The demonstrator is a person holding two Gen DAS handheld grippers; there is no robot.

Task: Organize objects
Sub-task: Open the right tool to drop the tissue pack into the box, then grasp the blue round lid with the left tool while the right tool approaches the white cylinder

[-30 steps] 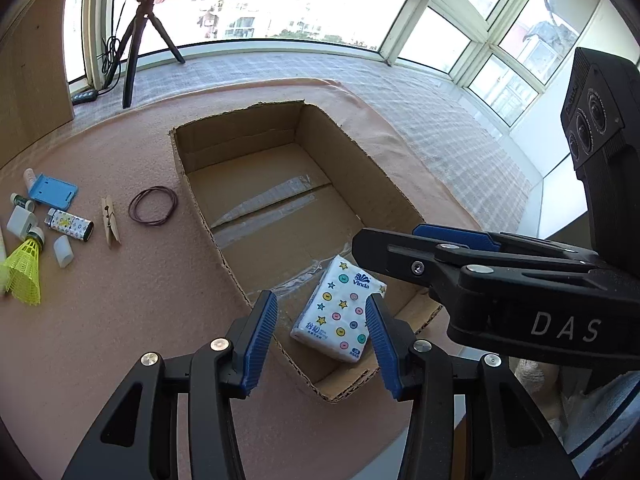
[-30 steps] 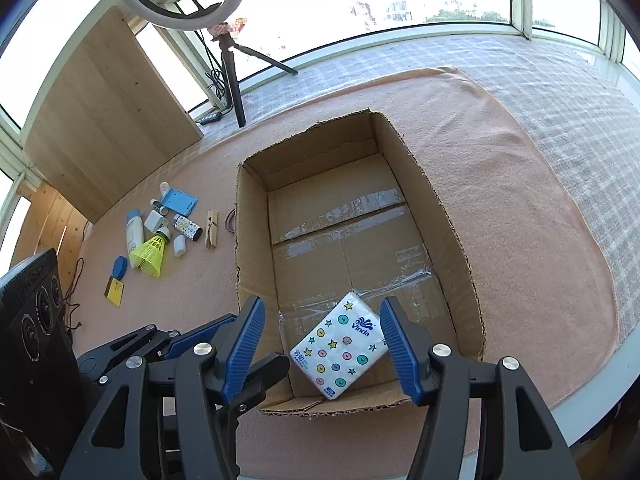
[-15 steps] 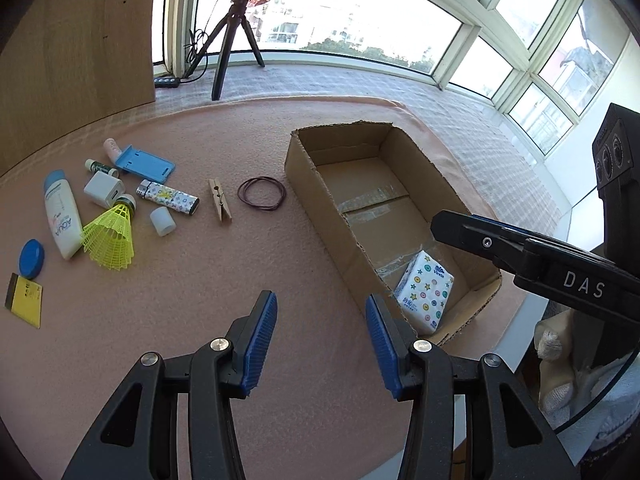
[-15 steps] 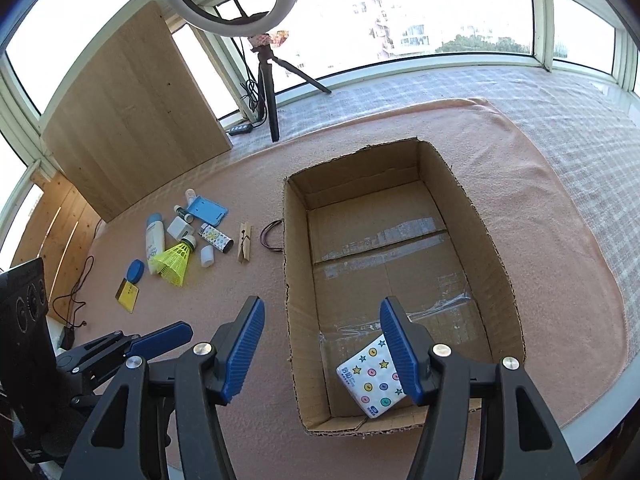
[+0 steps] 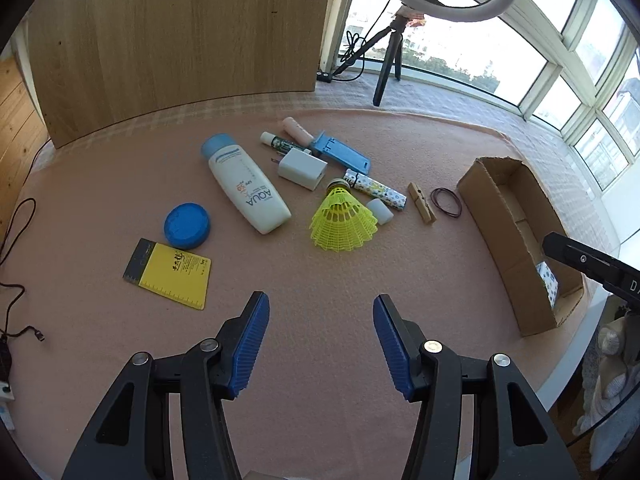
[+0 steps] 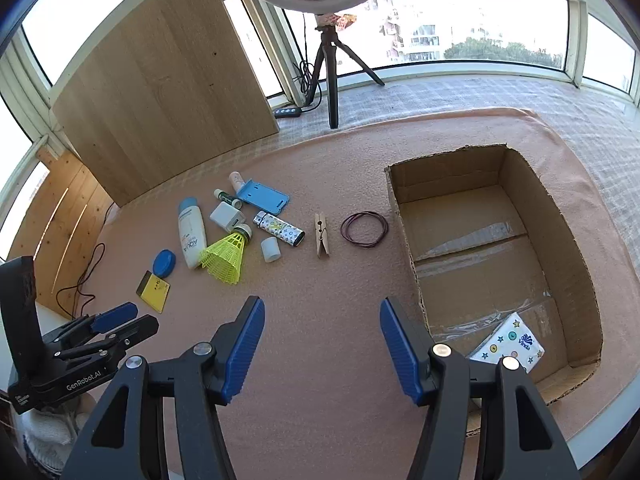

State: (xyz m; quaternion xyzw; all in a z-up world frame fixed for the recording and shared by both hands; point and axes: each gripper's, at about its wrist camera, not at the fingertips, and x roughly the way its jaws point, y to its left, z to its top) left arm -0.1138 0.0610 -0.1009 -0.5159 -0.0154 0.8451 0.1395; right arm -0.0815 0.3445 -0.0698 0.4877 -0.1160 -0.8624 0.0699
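An open cardboard box (image 6: 492, 184) stands on the pink cloth at the right; a Vinda tissue pack (image 6: 508, 344) lies in its near corner. The box (image 5: 504, 208) also shows in the left wrist view. Several loose items lie left of it: a white AQUA bottle (image 5: 248, 188), a yellow shuttlecock (image 5: 344, 220), a blue round lid (image 5: 187, 226), a yellow card (image 5: 172, 274), a white charger (image 5: 302, 168), a patterned lighter (image 5: 376, 190), a clothespin (image 5: 421, 208) and a rubber band (image 5: 446, 202). My left gripper (image 5: 320, 344) is open and empty, above the cloth before these items. My right gripper (image 6: 322, 348) is open and empty, left of the box.
A ring light on a tripod (image 6: 330, 60) and a wooden board (image 6: 160, 88) stand at the back. A blue phone stand (image 5: 340, 152) lies behind the charger. A cable (image 5: 16, 240) runs along the left edge. The table edge is close below both grippers.
Both grippers have pulled back from the box and swung left. The tissue pack stays in the box. The left view now faces the loose items.
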